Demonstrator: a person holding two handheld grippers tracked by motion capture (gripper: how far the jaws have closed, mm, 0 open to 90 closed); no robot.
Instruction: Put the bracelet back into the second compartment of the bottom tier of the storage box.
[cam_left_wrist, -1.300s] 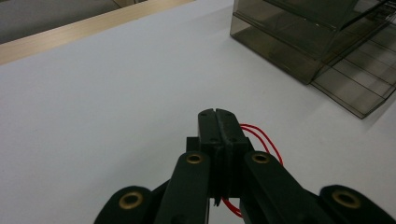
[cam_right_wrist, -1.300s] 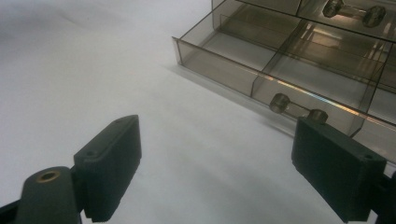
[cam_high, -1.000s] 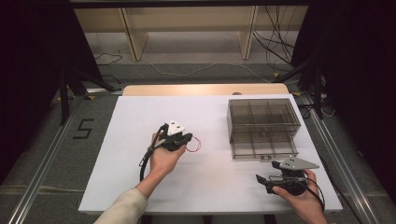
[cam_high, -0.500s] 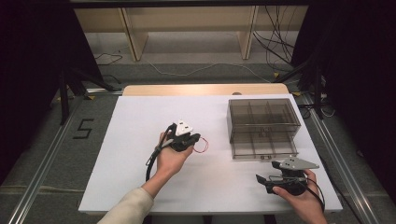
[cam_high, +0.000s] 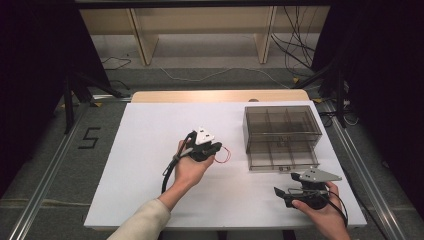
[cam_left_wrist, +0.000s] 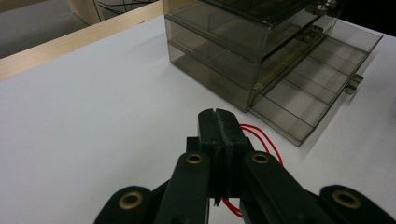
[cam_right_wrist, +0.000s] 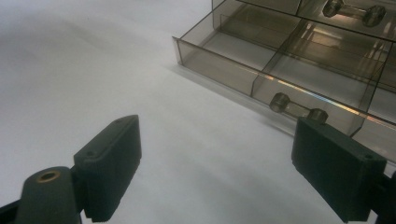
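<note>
A thin red loop (cam_high: 226, 155) of band or wire hangs from my left gripper (cam_high: 216, 150), which is held over the middle of the white table. In the left gripper view the jaws of this left gripper (cam_left_wrist: 217, 117) are pressed together, and the red loop (cam_left_wrist: 267, 138) sticks out on their right side. To the right stands a smoky clear drawer cabinet (cam_high: 281, 122) with its bottom drawer (cam_high: 283, 156) pulled out. My right gripper (cam_high: 281, 192) rests near the table's front right, open, just in front of that drawer. Nothing sits between the right gripper (cam_right_wrist: 215, 163) and its fingers.
The white table top (cam_high: 150, 130) has a wooden strip along its far edge. The pulled-out drawer (cam_right_wrist: 280, 70) is split into compartments and carries a clear bar handle (cam_right_wrist: 294, 108). A black cable trails from the left gripper over the person's wrist.
The left hand has carried the red loop to the right, closer to the drawer cabinet. The right hand has stayed where it was.
</note>
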